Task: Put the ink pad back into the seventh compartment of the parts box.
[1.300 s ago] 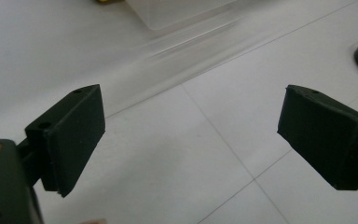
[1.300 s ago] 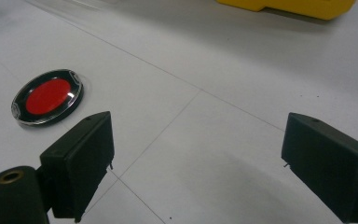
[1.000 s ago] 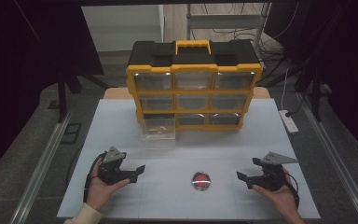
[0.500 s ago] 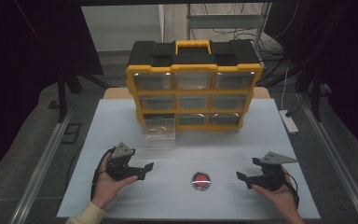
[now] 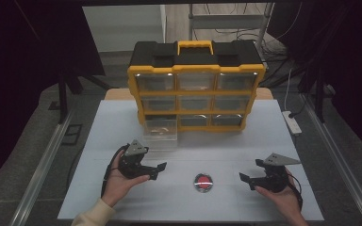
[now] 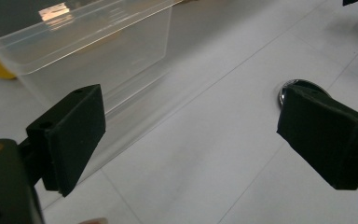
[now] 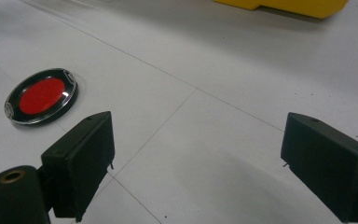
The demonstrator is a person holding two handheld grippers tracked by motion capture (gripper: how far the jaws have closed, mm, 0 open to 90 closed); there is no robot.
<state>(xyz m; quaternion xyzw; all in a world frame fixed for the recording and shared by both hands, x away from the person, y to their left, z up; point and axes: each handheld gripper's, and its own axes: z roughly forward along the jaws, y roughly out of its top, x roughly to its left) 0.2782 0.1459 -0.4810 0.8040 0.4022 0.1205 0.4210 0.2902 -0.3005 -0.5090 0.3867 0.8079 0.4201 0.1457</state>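
My left gripper and right gripper, both wide open and empty, flank the round red-centred disc; the left sits slightly nearer.

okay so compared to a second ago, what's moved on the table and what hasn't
The left gripper has moved forward and inward, toward the red disc, jaws open and empty. Nothing was taken hold of or let go. The right gripper, the disc, the clear drawer and the yellow organizer stayed put.
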